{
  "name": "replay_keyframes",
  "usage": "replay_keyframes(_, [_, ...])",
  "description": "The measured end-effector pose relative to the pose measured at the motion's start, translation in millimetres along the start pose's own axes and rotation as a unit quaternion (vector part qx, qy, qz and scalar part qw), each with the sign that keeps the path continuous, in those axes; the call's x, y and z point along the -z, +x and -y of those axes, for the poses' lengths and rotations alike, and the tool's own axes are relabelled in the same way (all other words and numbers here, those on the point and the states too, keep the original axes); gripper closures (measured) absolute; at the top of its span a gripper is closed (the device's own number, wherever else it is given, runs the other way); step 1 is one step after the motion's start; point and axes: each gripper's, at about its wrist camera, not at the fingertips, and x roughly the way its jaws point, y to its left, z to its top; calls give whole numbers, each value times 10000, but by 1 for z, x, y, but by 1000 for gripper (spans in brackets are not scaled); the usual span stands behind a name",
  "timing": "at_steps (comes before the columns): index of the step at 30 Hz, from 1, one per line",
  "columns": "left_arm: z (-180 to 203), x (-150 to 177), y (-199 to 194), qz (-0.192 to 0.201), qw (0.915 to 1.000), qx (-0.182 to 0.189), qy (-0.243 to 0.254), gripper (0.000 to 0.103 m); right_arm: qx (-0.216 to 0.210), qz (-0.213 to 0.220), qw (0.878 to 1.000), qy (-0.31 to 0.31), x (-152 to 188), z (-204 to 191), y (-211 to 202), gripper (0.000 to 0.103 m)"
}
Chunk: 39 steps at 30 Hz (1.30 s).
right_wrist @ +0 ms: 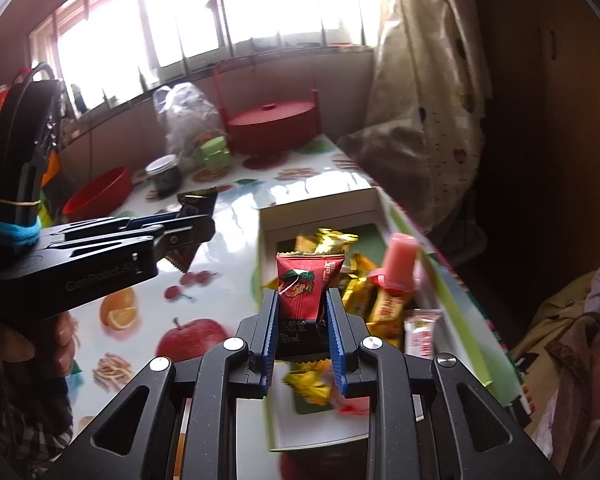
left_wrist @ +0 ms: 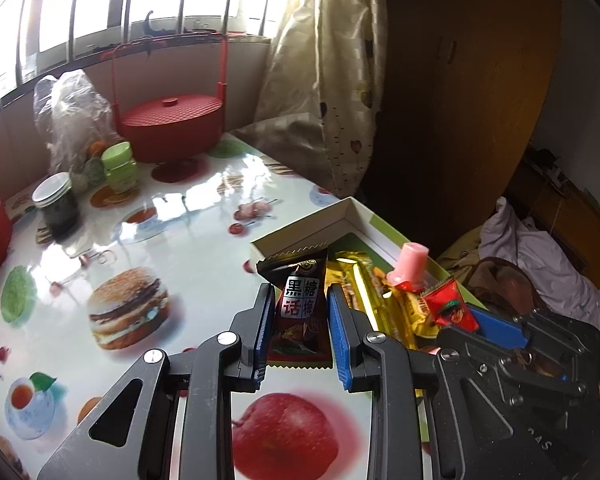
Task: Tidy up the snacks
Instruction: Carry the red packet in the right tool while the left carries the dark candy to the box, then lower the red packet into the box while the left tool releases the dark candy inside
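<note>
My left gripper (left_wrist: 300, 292) is shut on a dark brown snack packet (left_wrist: 300, 304) with white characters, held over the table just left of the box. An open white box (left_wrist: 352, 208) with a green rim holds gold-wrapped bars (left_wrist: 364, 292) and a pink jelly cup (left_wrist: 410, 264). My right gripper (right_wrist: 301, 296) is shut on a small red packet (right_wrist: 306, 284) above the box (right_wrist: 320, 208). In the right wrist view the left gripper (right_wrist: 196, 228) shows at the left with the dark packet (right_wrist: 196, 202). The left wrist view shows the right gripper (left_wrist: 480, 320) with the red packet (left_wrist: 452, 308).
The table (left_wrist: 160, 208) has a glossy cloth printed with fruit and burgers. At its far end stand a red lidded basket (left_wrist: 172, 120), green cups (left_wrist: 120, 164), a glass jar (left_wrist: 56, 204), a plastic bag (left_wrist: 68, 108) and a red bowl (right_wrist: 100, 196). A curtain (left_wrist: 332, 80) and clothes (left_wrist: 540, 248) lie to the right.
</note>
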Motion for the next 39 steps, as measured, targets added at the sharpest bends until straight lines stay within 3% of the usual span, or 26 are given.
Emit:
replay_keyframes(10, [17,-2,26,-260,9993,253,22,75,213,-55,9995,239,3,31,4,81])
replay_keyframes(24, [24,1,59,-591,9977,324,30,75,342,-266,9985,323,10,48,18,81])
replay_keyframes(39, [27,3,70,-690,9972,303,5,75,455,-344,9976,391,16,60,25,81])
